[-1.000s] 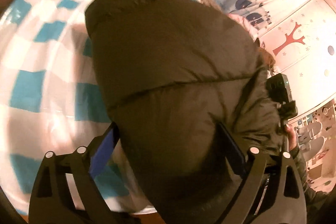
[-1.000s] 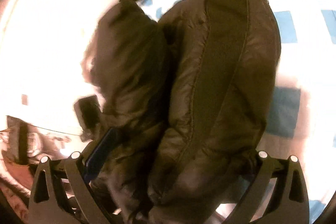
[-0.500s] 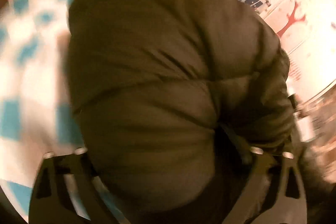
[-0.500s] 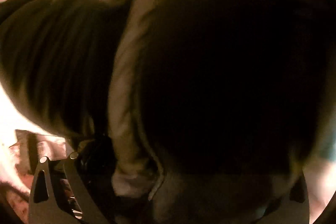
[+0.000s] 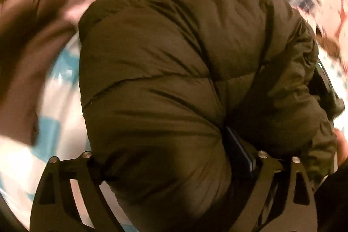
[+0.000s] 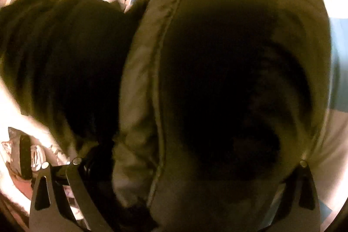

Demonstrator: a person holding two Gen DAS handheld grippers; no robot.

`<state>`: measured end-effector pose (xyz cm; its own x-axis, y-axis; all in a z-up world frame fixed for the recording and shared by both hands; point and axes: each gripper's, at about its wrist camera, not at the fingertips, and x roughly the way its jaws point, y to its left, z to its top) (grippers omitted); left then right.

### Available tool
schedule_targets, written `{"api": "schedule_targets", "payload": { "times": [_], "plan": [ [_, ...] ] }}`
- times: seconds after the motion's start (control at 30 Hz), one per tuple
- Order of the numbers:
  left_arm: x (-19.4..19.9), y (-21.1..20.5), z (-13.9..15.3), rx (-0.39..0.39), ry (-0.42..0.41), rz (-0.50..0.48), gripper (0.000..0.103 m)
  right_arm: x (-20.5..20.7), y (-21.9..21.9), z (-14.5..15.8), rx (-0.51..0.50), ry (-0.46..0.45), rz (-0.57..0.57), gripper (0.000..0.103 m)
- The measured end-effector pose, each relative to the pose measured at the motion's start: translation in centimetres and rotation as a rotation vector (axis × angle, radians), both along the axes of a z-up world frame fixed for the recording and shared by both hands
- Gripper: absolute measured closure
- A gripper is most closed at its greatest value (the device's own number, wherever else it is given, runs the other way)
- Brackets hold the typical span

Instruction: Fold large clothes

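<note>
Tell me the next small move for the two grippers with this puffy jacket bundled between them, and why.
Probably lower the bundle onto the checked bedcover and press it flat. The dark puffy jacket bulges thickly between the fingers of both the left gripper and the right gripper, and the left jaws are opening around it, so the fold looks gathered but not yet settled.

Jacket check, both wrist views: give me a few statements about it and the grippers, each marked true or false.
1. The jacket is dark olive and puffy. True.
2. The jacket lies on a plain red sheet. False: the bedspread under it is white with blue checks.
3. Jacket fabric bulges between the fingers of the left gripper. True; its jaws are opening.
4. The right wrist view is free of the jacket. False: the jacket fills most of it, between the fingers of the right gripper.
</note>
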<state>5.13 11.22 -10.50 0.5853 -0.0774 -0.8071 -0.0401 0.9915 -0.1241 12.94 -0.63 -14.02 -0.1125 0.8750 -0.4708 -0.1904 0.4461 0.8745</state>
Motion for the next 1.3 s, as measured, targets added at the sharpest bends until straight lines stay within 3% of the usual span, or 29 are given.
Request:
{"api": "schedule_targets", "payload": {
  "times": [0.13, 0.27, 0.33, 0.43, 0.47, 0.57, 0.63, 0.7, 0.77, 0.8, 0.87, 0.97, 1.03, 1.13, 1.2, 1.3],
  "plan": [
    [-1.3, -0.5, 0.7, 0.037, -0.047, -0.023, 0.013, -1.1, -4.4, 1.4, -0.078, -0.022, -0.052, 0.007],
    [-2.5, -1.0, 1.3, 0.077, -0.08, -0.006, 0.013, -0.3, -9.3, 6.5, -0.168, -0.197, -0.277, 0.007],
    [-3.6, -2.0, 1.3, 0.091, -0.096, 0.008, 0.013, 0.8, -8.8, 8.0, -0.127, -0.3, -0.391, 0.007],
    [-3.2, -3.5, 1.9, 0.126, -0.117, 0.025, 0.013, 1.6, -8.8, 12.5, 0.014, -0.433, -0.451, 0.007],
    [-3.5, -3.5, 2.0, 0.134, -0.121, 0.029, 0.013, 1.9, -10.5, 13.9, 0.059, -0.468, -0.458, 0.007],
    [-3.8, -3.2, 2.1, 0.154, -0.136, 0.038, 0.013, 4.2, -5.1, 16.7, 0.139, -0.574, -0.44, 0.007],
    [-4.0, -2.8, 2.1, 0.161, -0.146, 0.042, 0.013, 5.5, -2.6, 15.7, 0.157, -0.589, -0.43, 0.007],
    [-4.2, -2.5, 2.0, 0.163, -0.158, 0.045, 0.013, 7.8, -0.6, 12.3, 0.075, -0.587, -0.438, 0.007],
    [-4.5, -2.0, 1.8, 0.14, -0.167, 0.056, 0.01, 7.9, 0.5, 6.5, -0.009, -0.501, -0.441, 0.007],
    [-4.7, -1.7, 1.7, 0.123, -0.17, 0.056, 0.009, 8.5, 0.4, 3.2, 0.002, -0.423, -0.447, 0.007],
    [-4.7, -1.4, 1.7, 0.11, -0.178, 0.043, 0.008, 8.3, -0.5, 0.8, 0.077, -0.364, -0.497, 0.007],
    [-4.3, -1.9, 1.0, 0.161, -0.164, 0.034, 0.007, 9.0, -0.3, 1.2, 0.054, -0.32, -0.461, 0.007],
    [-4.3, -1.6, 1.2, 0.158, -0.166, 0.045, 0.008, 7.8, -1.1, 3.7, 0.046, -0.306, -0.468, 0.007],
    [-5.0, -1.2, 1.8, 0.153, -0.187, 0.075, 0.008, 2.6, -4.3, 10.0, 0.03, -0.497, -0.467, 0.007],
    [-5.9, -1.4, 2.3, 0.171, -0.216, 0.098, 0.008, -1.4, -5.7, 12.5, -0.025, -0.614, -0.439, 0.007],
    [-8.1, -2.3, 3.4, 0.21, -0.29, 0.139, 0.008, -7.3, -5.5, 12.9, -0.152, -0.73, -0.373, 0.007]
  ]
}}
